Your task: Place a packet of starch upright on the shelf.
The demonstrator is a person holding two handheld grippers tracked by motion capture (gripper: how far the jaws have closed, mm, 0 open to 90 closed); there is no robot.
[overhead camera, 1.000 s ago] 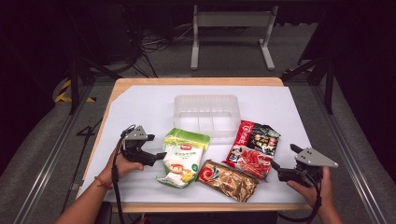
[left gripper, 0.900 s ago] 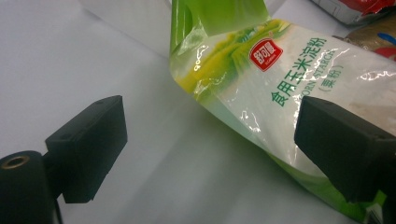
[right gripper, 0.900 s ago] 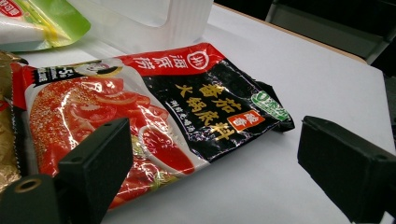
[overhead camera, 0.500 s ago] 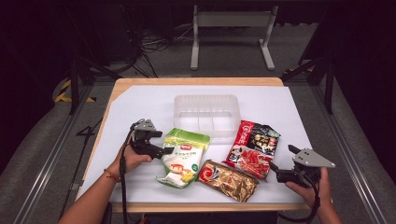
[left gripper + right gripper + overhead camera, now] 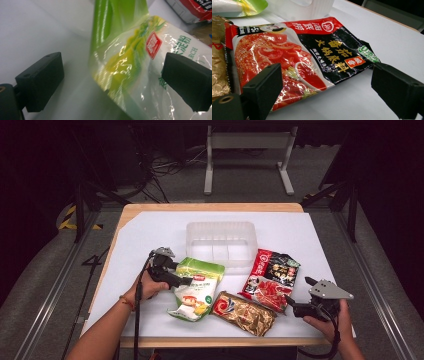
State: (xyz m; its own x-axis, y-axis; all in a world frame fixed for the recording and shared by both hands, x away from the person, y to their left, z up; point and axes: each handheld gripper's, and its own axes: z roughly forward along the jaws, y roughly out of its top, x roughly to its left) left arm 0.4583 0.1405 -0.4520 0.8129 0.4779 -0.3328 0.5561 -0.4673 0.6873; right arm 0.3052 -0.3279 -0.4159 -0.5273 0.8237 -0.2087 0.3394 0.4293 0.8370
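Green-and-white pouch (image 5: 140,67) sits between the left claw's (image 5: 112,82) parted jaws; right claw (image 5: 327,87) likewise apart.

You sit at a light wooden table (image 5: 210,207) with a white sheet (image 5: 150,240) on a grey floor (image 5: 45,285); a white metal stand (image 5: 248,142) waits behind in the dark.

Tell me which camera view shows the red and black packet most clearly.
The right gripper view: the red and black packet lies close, its print readable. The high view shows the whole packet, small, beside the clear tray. The left gripper view catches a red corner.
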